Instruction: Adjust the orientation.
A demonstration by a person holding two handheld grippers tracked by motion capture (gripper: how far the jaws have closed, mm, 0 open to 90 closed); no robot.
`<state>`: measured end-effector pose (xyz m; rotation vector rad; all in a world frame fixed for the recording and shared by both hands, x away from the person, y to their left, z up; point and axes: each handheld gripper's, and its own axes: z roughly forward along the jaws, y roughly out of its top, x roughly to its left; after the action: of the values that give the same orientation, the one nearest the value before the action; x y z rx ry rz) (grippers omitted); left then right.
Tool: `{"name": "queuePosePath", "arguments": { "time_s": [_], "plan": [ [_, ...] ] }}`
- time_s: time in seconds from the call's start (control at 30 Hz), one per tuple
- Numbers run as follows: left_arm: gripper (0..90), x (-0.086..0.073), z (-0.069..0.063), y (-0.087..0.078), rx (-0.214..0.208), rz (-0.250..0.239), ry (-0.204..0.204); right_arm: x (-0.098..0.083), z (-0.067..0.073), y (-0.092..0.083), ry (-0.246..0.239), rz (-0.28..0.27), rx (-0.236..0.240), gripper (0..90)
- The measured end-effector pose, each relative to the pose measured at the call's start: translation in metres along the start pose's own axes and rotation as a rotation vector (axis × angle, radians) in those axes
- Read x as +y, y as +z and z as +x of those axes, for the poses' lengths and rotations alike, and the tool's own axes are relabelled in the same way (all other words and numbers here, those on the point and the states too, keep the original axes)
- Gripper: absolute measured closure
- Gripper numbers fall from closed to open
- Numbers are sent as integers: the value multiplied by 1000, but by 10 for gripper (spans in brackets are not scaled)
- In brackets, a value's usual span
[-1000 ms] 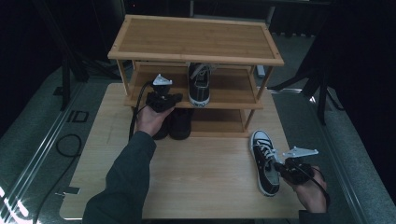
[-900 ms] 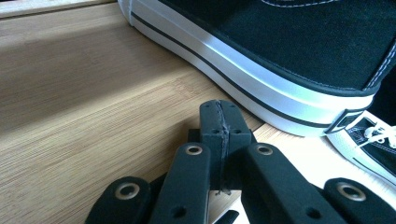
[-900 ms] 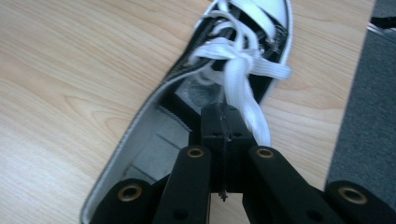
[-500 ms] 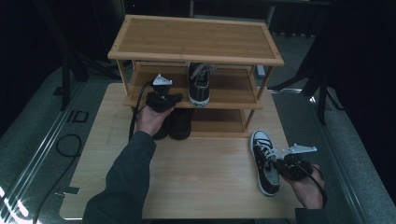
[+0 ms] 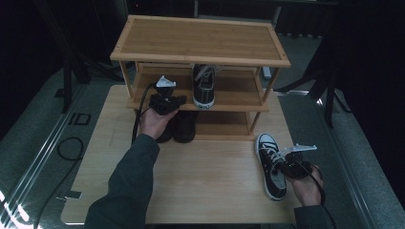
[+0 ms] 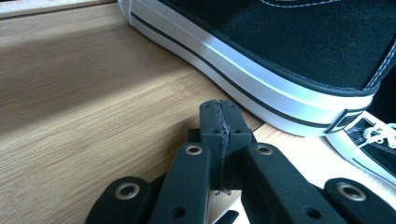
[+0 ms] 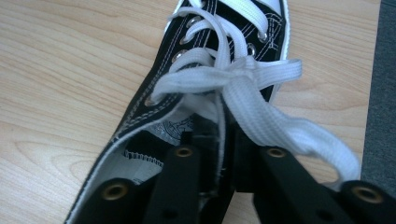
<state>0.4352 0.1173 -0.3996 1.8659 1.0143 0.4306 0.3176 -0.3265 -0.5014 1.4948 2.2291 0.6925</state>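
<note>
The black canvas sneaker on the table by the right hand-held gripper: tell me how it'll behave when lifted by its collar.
The sneaker will probably hang toe-down, since the right hand-held gripper pinches only thin canvas. The collar looks soft, so it may fold. The loose laces will likely dangle and could snag.

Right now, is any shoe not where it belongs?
Yes. One black sneaker lies alone on the table in front of the rack, while a matching sneaker sits on the middle shelf. The right gripper is shut on its collar.
</note>
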Motion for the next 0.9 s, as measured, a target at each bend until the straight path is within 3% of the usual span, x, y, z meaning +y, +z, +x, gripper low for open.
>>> {"name": "queuePosePath", "arguments": {
  "time_s": [0.57,0.9],
  "plan": [
    [898,0,0,0,-1,1,0,-3,-10,-15,34,-49,28,879],
    [898,0,0,0,-2,0,-2,2,-10,-27,12,-75,37,879]
  ]
}}
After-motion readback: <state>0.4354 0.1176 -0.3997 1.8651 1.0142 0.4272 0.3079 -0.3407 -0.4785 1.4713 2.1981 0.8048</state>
